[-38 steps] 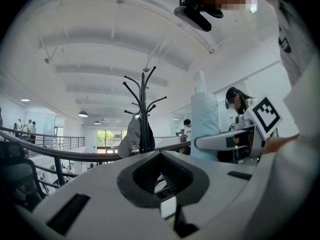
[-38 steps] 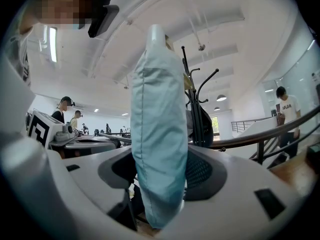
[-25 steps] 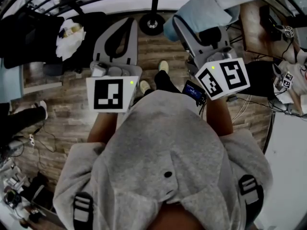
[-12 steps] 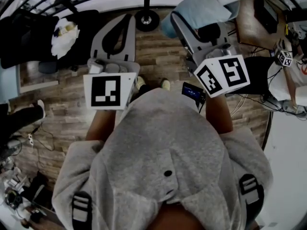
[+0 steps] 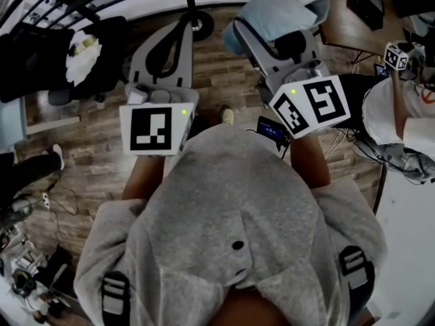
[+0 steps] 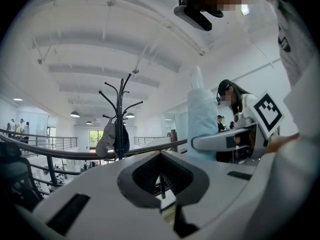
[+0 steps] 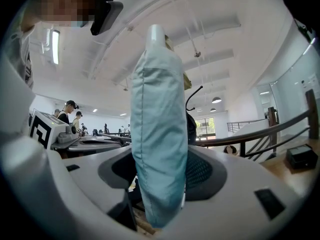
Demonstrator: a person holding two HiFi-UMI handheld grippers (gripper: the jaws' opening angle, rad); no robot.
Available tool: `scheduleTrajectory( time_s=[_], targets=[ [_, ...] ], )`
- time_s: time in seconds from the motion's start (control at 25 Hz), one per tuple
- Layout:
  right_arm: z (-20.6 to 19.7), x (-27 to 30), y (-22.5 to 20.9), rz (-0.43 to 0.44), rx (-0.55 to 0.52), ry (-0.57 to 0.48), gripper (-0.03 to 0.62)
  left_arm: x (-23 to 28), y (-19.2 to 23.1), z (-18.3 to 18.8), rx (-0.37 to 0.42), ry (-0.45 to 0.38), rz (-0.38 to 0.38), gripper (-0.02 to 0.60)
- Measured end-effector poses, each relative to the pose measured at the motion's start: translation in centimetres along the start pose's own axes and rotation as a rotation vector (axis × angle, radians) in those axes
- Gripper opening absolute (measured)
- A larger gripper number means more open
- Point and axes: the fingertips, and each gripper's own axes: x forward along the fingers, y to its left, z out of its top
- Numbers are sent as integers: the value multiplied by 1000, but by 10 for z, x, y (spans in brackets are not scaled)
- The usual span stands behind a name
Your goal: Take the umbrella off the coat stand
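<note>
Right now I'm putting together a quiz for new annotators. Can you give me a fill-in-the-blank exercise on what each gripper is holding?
1. The folded umbrella stands upright, clamped in the jaws of the ____ gripper.
2. The left gripper has its jaws together and holds ____.
3. The umbrella's fabric is light ____.

Missing words: right; nothing; blue.

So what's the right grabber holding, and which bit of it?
The right gripper has its jaws clamped on a folded light blue umbrella, on the fabric body near its lower end.
</note>
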Motion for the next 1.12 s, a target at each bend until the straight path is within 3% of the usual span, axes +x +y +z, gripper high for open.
scheduleTrajectory(
  time_s=[0.36,0.96,1.12],
  targets=[
    [-5,-68,-19,-12,-13,-15,268,-13,-68,4,27,-16,2,11],
    [-10,-105,-51,-19,-18,-39,268,0,-114,2,54,-25,-9,11],
    [-7,-102,-47,-21,-18,-41,268,-1,-110,5,53,-28,-15,11]
  ],
)
